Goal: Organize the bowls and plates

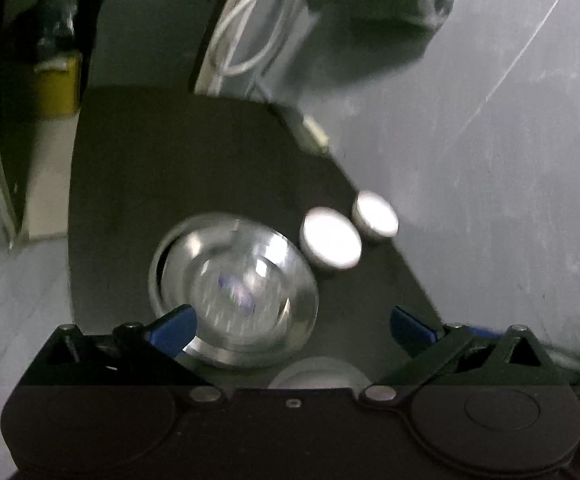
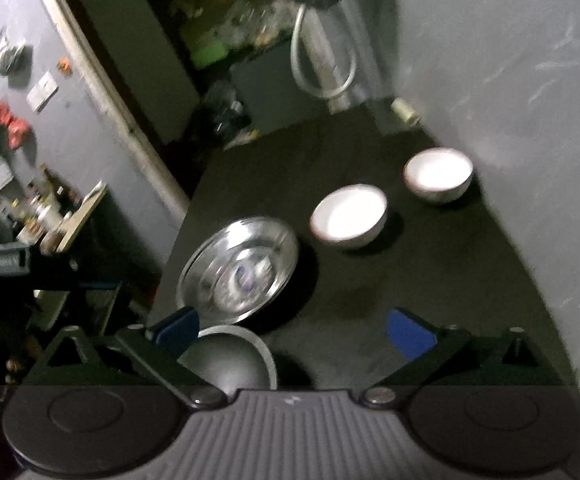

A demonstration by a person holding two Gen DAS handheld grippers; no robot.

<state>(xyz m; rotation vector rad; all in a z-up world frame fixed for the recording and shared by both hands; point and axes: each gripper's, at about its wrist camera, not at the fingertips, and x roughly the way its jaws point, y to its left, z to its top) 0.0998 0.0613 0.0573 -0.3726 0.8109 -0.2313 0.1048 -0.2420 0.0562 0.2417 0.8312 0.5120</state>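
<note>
Both hand-held grippers (image 1: 292,326) (image 2: 293,330) gape wide over steel plates (image 2: 239,269) beside two hollow white bowls (image 2: 349,216).

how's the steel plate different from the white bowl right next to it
The steel plate is shiny metal that mirrors the light; the white bowl beside it is matte white with a dark rim line. The plate is wide and shallow, the bowl narrower and deeper. The plate sits nearer the table's left edge, the bowl further in, apart from it. Both stand upright and look empty on the same dark table.
</note>
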